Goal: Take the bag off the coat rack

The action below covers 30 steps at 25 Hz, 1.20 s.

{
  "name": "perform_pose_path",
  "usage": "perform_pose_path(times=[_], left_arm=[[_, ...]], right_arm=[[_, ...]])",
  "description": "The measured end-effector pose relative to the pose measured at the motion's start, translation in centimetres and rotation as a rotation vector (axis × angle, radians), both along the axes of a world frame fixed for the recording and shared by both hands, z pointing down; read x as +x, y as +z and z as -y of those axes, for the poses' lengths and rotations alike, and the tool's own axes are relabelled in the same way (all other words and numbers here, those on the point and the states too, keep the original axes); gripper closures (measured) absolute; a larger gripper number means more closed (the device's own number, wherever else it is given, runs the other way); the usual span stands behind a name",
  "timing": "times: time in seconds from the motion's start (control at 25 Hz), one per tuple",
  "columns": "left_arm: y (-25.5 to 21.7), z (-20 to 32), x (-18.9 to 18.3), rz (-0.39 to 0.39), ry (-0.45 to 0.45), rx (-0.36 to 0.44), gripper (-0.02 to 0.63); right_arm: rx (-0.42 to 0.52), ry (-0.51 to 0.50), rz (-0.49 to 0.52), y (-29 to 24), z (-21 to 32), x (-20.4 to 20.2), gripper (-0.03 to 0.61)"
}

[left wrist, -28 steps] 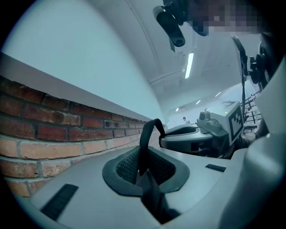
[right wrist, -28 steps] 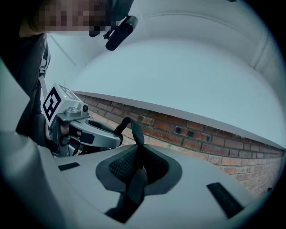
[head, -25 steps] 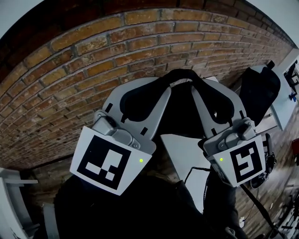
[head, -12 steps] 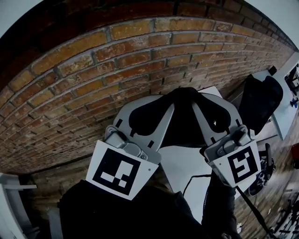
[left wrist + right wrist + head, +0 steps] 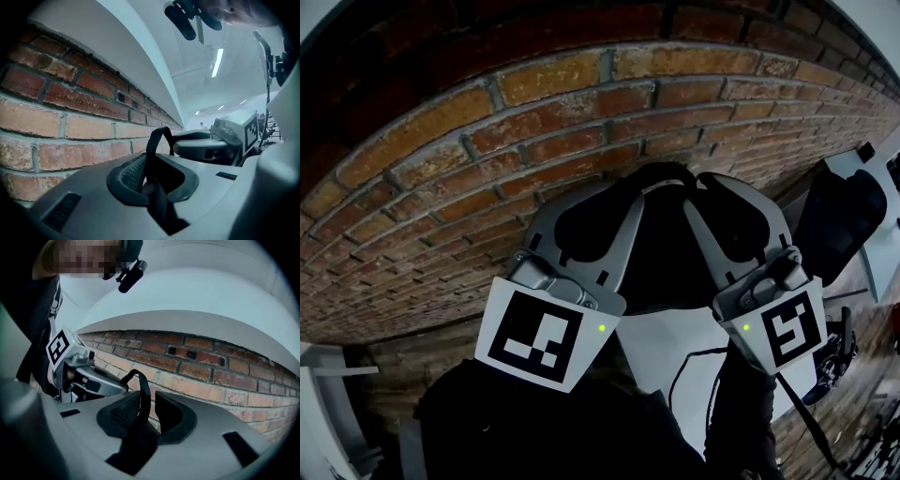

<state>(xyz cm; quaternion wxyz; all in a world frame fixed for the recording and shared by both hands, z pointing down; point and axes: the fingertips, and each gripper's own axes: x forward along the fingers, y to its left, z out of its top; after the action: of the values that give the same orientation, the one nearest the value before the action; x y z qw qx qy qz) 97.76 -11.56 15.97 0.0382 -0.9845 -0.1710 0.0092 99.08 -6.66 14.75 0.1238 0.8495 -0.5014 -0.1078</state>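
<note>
A black bag (image 5: 661, 267) hangs between my two raised grippers in front of a brick wall. Its black strap (image 5: 666, 172) loops up from one gripper to the other. My left gripper (image 5: 591, 220) is shut on the strap (image 5: 157, 140), which runs pinched between its pads (image 5: 129, 176). The jaws of my right gripper (image 5: 736, 220) are opening. There the strap (image 5: 143, 392) lies against one pad, and a gap showing brick separates it from the other pad (image 5: 171, 416). No coat rack or hook shows in any view.
The brick wall (image 5: 534, 122) stands close behind both grippers. Below them is a white panel (image 5: 675, 342) with a thin black cable (image 5: 686, 367). Another dark bag-like thing (image 5: 839, 225) sits at the right by a pale table edge. The person's dark sleeves fill the bottom.
The brick wall has grown larger in the head view. The left gripper has shifted right, toward the right one, and the strap loop still spans both.
</note>
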Motion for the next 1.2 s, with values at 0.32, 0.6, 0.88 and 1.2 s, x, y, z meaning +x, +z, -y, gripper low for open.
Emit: perform_pose_path(times=[0.32,0.6,0.88,1.2], left_arm=[[-0.2,1.6,3.0,0.01,-0.045,-0.017,0.563],[0.0,1.8,4.0,-0.022,-0.043,0.052,0.563],[-0.6,1.7,4.2,-0.028,-0.044,0.052,0.563],[-1.0,4.3,1.8,-0.059,-0.101,-0.002,0.54]], right_arm=[[0.085,0.07,0.055,-1.2,-4.8,-0.2,0.514],[0.003,-0.112,0.195,4.1,-2.2,-5.7,0.572],[-0.07,-0.037,0.244,10.5,2.1,-3.0,0.572],[-0.021,0.005,0.263,10.3,2.7,0.7,0.572]])
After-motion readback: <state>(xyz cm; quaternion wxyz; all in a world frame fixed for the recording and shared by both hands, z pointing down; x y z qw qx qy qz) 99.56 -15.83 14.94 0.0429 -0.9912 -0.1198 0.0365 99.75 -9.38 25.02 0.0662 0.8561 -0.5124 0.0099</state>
